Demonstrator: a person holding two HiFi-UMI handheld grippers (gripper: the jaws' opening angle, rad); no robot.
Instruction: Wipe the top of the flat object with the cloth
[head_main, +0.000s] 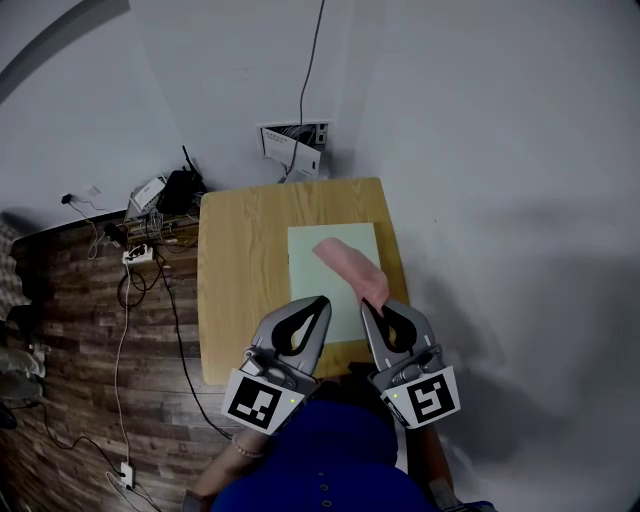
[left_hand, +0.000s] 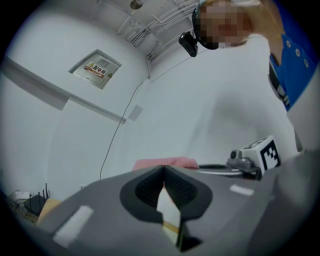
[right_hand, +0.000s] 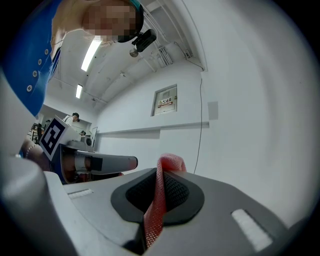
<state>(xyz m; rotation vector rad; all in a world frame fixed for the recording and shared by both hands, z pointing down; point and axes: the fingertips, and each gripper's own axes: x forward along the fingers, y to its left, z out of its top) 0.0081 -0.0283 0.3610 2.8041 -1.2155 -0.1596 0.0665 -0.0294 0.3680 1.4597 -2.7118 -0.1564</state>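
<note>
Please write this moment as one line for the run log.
left tool: shut, above mat | right tool: shut on cloth | cloth: stretched over mat | mat: flat on table

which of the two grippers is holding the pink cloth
The right gripper: the pink cloth is pinched between its jaws, while the left gripper is shut on nothing.

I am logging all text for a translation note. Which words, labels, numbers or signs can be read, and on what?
Sticker on the wall panel: print too blurred to read.
Marker cubes: square patterns only, no words.
Nothing else bears text.
</note>
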